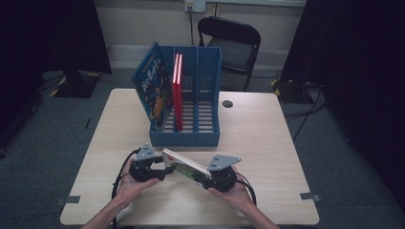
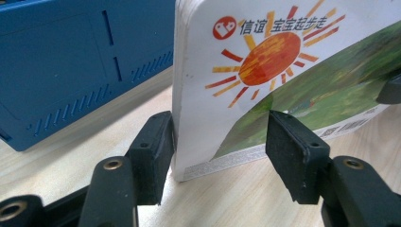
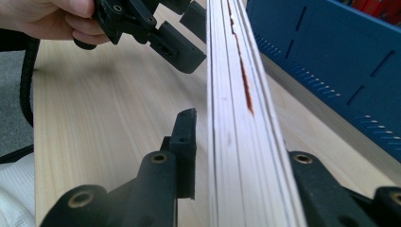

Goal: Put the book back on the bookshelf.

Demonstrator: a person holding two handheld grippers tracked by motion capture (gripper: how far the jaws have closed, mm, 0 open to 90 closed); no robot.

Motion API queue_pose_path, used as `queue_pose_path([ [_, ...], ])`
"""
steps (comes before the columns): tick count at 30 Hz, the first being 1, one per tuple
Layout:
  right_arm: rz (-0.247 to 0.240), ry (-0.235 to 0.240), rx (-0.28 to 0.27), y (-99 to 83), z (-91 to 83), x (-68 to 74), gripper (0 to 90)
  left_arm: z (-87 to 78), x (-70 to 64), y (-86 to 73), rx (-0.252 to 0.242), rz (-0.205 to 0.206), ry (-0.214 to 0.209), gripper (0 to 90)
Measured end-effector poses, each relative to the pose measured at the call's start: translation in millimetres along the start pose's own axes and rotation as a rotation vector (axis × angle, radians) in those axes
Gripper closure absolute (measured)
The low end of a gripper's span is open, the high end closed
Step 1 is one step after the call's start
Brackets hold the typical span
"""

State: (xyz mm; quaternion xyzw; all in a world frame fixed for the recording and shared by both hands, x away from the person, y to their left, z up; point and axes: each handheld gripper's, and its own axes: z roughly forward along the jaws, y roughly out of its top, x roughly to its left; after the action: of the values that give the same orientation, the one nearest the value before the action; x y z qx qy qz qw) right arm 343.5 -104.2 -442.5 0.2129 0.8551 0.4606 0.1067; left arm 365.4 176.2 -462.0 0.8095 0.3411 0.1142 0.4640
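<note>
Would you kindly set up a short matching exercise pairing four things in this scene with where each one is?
Things:
1. sun-cover book
2. red books
3. blue picture book
4. black chair

Places:
A. leaning in the leftmost slot of the blue file rack
B. behind the table, by the wall
C. on edge on the table between the left gripper and the right gripper
D. upright in the rack, at the divider right of the leftmost slot

Pairs: 1-C, 2-D, 3-A, 4-B
</note>
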Motion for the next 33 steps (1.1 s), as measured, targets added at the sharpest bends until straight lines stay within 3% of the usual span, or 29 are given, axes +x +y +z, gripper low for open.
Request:
queue_pose_path([
  [10,0.004,-0.020,-0.020,-3.3,3.6,-0.9,73.0,2.9,-1.8,1.9,0.000,-0.013,-0.006,43.6],
  [18,0.028,-0.033,-0.058,-6.3,4.7,-2.3,72.3,3.3,-1.7,3.0,0.007,-0.001,-0.001,43.7],
  [25,-0.008,-0.023,-0.045,-4.8,4.9,1.1,76.5,-1.2,-4.2,2.3,0.001,0.013,0.011,43.4],
  [30,-0.017,-0.021,-0.036,-2.5,4.8,2.2,76.5,-6.6,-4.4,1.5,0.015,0.036,0.016,35.5],
  [33,-0.003,-0.017,-0.037,-2.6,4.5,0.6,76.6,-9.0,-2.9,-0.4,0.016,0.019,0.024,32.0],
])
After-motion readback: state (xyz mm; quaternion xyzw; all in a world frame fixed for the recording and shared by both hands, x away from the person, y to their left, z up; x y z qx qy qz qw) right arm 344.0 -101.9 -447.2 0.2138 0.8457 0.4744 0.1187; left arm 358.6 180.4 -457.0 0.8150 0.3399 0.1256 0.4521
